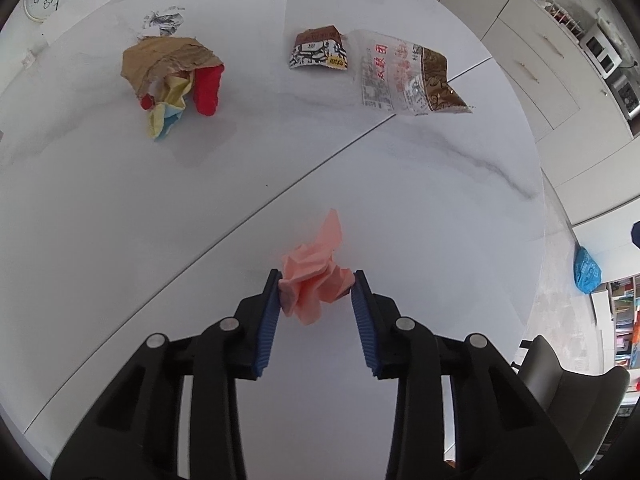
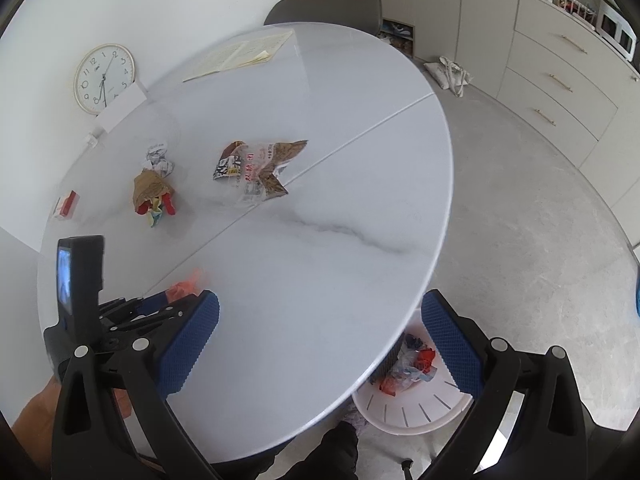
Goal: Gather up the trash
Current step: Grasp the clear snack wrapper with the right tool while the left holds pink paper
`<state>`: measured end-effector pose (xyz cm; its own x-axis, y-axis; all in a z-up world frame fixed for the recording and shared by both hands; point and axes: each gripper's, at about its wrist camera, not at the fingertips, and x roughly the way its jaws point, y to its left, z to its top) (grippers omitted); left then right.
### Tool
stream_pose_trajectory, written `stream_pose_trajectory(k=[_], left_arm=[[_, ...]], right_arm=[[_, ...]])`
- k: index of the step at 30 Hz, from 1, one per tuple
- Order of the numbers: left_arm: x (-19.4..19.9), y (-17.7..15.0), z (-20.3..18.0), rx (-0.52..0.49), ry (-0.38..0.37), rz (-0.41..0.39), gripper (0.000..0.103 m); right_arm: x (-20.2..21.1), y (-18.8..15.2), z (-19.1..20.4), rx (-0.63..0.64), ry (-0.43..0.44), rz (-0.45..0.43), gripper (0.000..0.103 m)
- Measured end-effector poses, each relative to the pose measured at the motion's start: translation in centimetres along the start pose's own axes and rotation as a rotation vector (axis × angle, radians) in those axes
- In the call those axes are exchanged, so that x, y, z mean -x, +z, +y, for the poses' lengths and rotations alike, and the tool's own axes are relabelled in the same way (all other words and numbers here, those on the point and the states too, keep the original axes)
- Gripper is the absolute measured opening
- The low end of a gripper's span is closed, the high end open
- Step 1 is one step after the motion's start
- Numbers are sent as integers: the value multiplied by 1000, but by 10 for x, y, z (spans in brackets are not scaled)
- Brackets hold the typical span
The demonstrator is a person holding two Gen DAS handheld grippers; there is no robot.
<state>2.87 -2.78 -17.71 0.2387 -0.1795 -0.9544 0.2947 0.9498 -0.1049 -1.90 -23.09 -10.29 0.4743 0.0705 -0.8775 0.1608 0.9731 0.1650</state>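
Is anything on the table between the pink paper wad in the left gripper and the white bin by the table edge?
Nothing visible. The pink paper wad sits between the left gripper's jaws; from there to the white bin below the table edge the surface is bare. Other trash lies farther back.

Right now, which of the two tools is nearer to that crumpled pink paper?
Left. The left tool has the pink paper between its fingers, pads touching it. The right tool hangs open beside it, over the table edge above the white bin.

wall clock [image 2: 104, 79], booklet [image 2: 240, 55], grey chair [image 2: 326, 7]
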Motion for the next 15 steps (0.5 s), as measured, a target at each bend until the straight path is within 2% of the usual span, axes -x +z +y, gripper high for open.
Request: stream_pose_trajectory(k=[4,10,13,15], left_arm=[[25,4,6,8,-4,-41,35],[48,14,23,27,-7,-76,35],[53,23,30,32,-17,-82,35],[54,26,35,25,-17,-87,35]], right_arm=[[-28,25,15,38,26,13,100],[-91,73,46,43,58,58,100],[-124,92,58,11,48,88,100],[-149,103,67,-3,12,118,100]])
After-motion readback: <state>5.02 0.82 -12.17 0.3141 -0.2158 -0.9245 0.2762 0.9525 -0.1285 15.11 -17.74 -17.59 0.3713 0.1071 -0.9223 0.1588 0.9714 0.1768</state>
